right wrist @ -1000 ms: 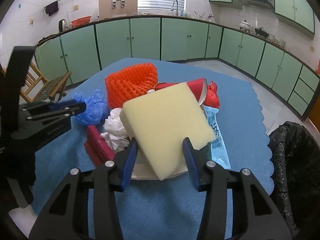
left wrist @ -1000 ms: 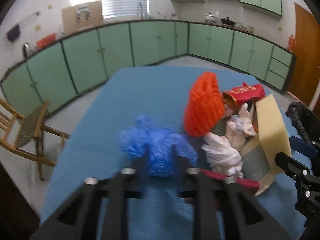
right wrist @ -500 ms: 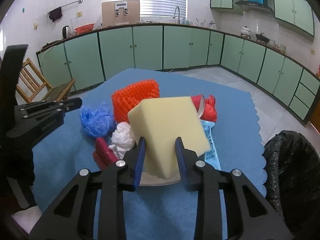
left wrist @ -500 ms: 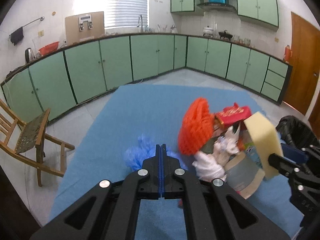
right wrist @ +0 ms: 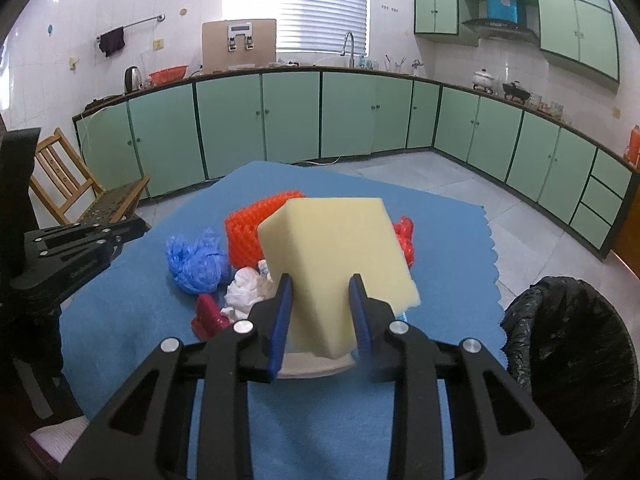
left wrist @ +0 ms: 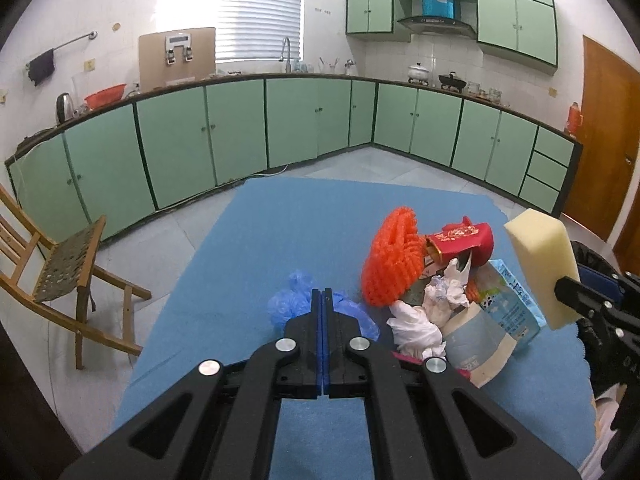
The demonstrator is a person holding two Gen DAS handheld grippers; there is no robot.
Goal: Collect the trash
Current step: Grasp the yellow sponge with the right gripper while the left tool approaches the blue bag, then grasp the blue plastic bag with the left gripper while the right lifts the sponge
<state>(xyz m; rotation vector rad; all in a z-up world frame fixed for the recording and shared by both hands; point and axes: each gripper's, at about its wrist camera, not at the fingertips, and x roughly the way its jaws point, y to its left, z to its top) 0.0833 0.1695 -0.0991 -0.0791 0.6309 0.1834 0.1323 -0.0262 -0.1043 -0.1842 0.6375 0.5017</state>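
My right gripper (right wrist: 320, 286) is shut on a pale yellow sponge block (right wrist: 340, 256) and holds it above the trash pile. The block (left wrist: 540, 260) and right gripper (left wrist: 562, 294) also show at the right of the left wrist view. My left gripper (left wrist: 322, 292) is shut with nothing between its fingers. It hangs just above and in front of a crumpled blue plastic bag (left wrist: 294, 304), which lies on the blue tablecloth (left wrist: 280, 232). From the right wrist view the left gripper (right wrist: 138, 226) is apart from that bag (right wrist: 196, 260). The pile holds an orange foam net (left wrist: 392, 260), a red packet (left wrist: 460, 240), white tissue (left wrist: 416, 324) and a blue-white pouch (left wrist: 504, 308).
A bin lined with a black bag (right wrist: 568, 352) stands beside the table's right edge. A wooden chair (left wrist: 60, 280) stands on the floor to the left. Green cabinets (left wrist: 240, 128) run along the far walls. A red wrapper (right wrist: 208, 316) lies at the pile's near side.
The left jaws, earlier astride the blue bag, have closed and risen without it. The right jaws have narrowed onto the sponge block and lifted it off the pile.
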